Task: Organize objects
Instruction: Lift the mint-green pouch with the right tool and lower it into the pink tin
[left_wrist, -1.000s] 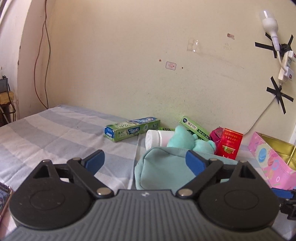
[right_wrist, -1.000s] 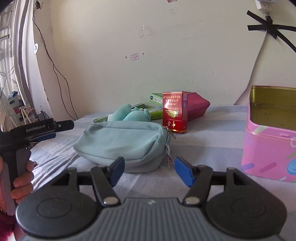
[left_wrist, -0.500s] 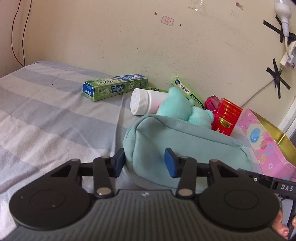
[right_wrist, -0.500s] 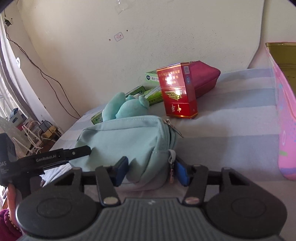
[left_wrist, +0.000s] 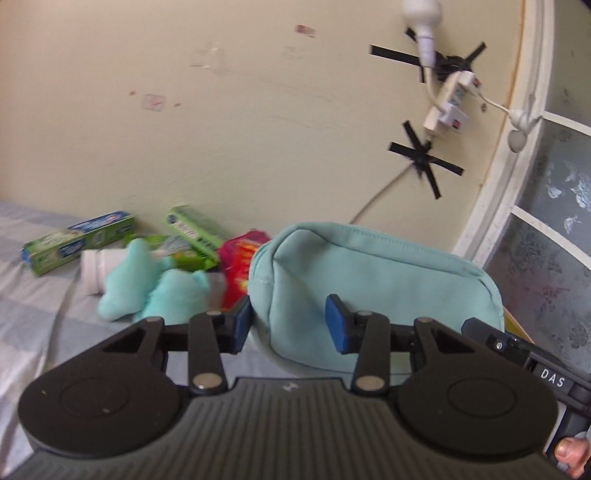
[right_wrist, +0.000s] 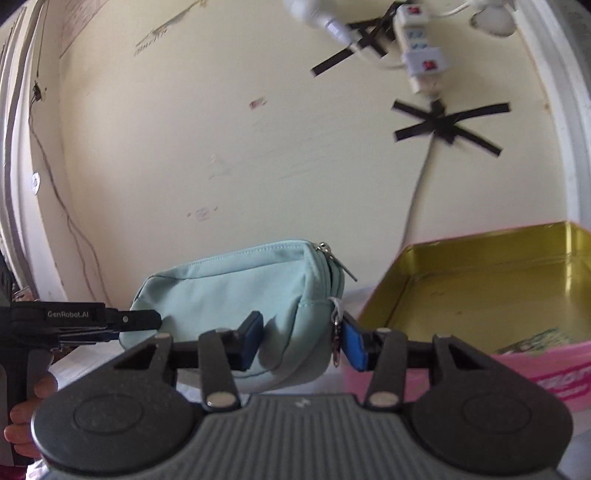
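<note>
Soft daylight, motion blur, fisheye bending at edges

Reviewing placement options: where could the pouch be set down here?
Bare gold floor fills most of the pink tin, right of the pouch. Striped bedsheet lies bare left of the teal plush. It is crowded along the wall around the toothpaste box.

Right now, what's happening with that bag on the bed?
A person grips the light blue pouch from both ends: left gripper and right gripper, whose jaws are closing on it by the zipper. The pouch is lifted off the bed beside the open pink tin. The plush toy and boxes lie by the wall.
</note>
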